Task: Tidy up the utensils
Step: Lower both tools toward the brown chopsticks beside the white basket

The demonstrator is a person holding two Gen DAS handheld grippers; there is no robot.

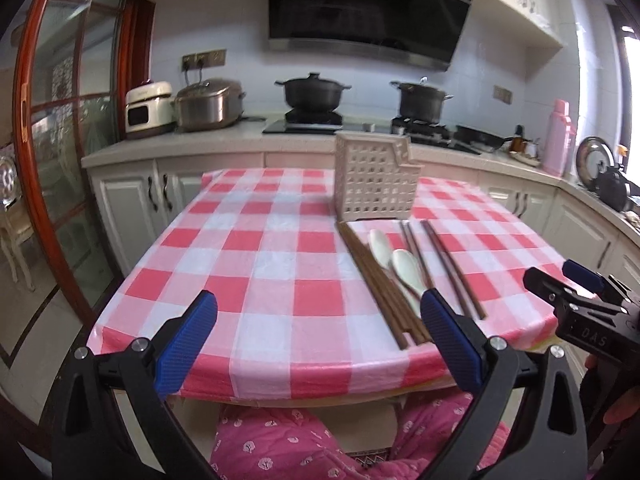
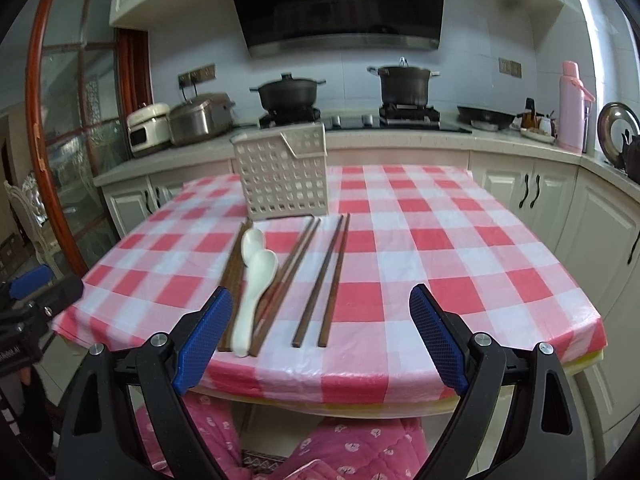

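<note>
Chopsticks (image 2: 322, 280) by spoons (image 2: 256, 276) | right gripper (image 1: 576, 284) marked "DAS"

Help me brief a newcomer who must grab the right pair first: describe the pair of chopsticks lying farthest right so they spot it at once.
Find the checked tablecloth and the white perforated utensil basket standing on it. In front of the basket lies a row of utensils; the rightmost chopstick pair lies alone on the cloth. Unlike the other chopsticks, it touches neither white spoon.
</note>
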